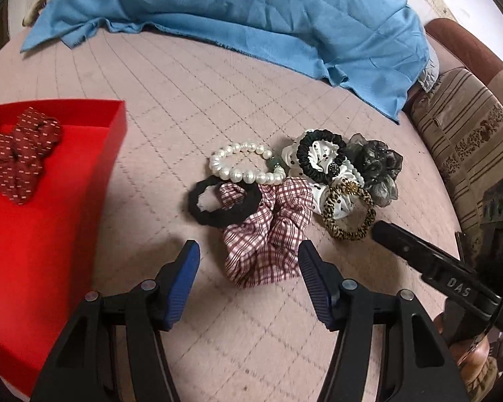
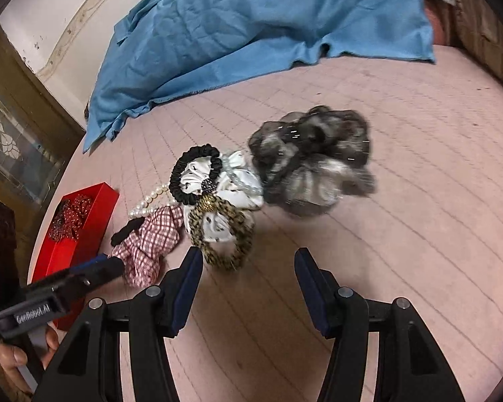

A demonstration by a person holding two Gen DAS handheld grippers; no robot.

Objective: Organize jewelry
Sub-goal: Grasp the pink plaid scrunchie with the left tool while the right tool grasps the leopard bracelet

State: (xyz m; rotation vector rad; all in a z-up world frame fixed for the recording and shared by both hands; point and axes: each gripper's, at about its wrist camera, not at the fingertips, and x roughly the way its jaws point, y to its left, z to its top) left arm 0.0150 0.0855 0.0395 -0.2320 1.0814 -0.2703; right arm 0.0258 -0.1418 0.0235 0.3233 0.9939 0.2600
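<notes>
A pile of hair ties and jewelry lies on the pink quilted bed: a pearl bracelet, a black band, a red plaid scrunchie, a white dotted scrunchie with a black tie, a leopard tie and a grey sheer scrunchie. A red tray at left holds a dark red scrunchie. My left gripper is open, its fingers either side of the plaid scrunchie's near end. My right gripper is open and empty, just short of the leopard tie and grey scrunchie.
A blue cloth covers the far part of the bed. A striped cushion lies at the right edge. A wooden cabinet with glass stands left of the bed in the right wrist view.
</notes>
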